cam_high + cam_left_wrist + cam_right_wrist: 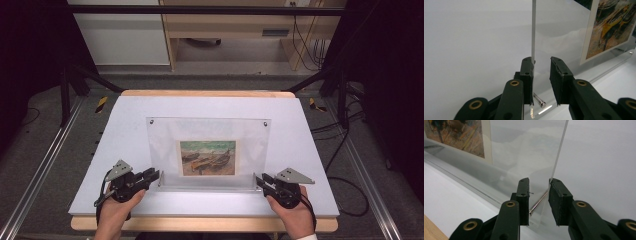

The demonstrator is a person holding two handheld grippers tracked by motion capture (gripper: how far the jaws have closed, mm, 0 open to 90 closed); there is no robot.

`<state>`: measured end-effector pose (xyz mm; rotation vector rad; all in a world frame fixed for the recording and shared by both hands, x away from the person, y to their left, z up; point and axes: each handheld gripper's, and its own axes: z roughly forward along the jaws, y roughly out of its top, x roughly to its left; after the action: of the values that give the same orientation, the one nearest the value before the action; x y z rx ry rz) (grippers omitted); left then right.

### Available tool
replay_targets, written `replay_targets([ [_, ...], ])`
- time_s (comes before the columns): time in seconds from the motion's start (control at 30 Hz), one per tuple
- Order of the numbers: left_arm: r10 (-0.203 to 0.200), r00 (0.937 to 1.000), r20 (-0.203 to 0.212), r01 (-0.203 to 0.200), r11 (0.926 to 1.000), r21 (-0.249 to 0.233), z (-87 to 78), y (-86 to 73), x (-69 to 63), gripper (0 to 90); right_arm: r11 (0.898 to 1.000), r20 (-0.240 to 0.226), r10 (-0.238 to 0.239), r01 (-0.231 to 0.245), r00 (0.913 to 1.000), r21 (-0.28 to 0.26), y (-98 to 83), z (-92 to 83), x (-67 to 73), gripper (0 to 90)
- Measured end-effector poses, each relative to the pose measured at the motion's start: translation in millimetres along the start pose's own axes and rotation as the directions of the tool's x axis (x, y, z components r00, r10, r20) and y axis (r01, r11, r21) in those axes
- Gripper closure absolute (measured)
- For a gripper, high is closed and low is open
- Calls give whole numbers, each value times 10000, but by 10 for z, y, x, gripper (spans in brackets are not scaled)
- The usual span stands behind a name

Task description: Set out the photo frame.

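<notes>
No text, label, brand, number or sign can be read anywhere; the print (207,157) in the clear acrylic frame (207,131) shows painted boats, no lettering.

Clear acrylic picture frame (208,152) stands upright, holding a boat painting.

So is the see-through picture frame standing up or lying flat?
Standing up. The clear acrylic picture frame rises on edge from the white table, its boat painting facing the person, with a gripper at each bottom corner.
</notes>
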<state>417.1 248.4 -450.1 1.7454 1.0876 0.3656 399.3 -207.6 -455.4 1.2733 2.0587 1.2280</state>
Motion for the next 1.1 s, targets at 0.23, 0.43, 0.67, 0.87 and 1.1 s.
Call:
replay_targets([
  [0.23,42,10000,-90,-41,10000,61,-11,-14,-27,707,10000,21,9,-9,10000,78,-17,-11,14,704],
  [0.43,113,9999,-121,-111,9999,123,-19,-20,-37,702,9999,54,29,-29,10000,123,-23,-16,28,703],
  [0.67,160,9998,-150,-157,9997,185,-29,-32,-53,696,9998,57,-26,25,10000,175,-34,-22,37,702],
  [0.87,190,9997,-166,-187,9996,208,-35,-41,-59,693,9998,69,-49,47,10000,201,-43,-25,43,702],
  [1.1,220,9996,-169,-215,9994,276,-40,-44,-67,686,9996,108,-63,60,9999,263,-50,-30,56,701],
])
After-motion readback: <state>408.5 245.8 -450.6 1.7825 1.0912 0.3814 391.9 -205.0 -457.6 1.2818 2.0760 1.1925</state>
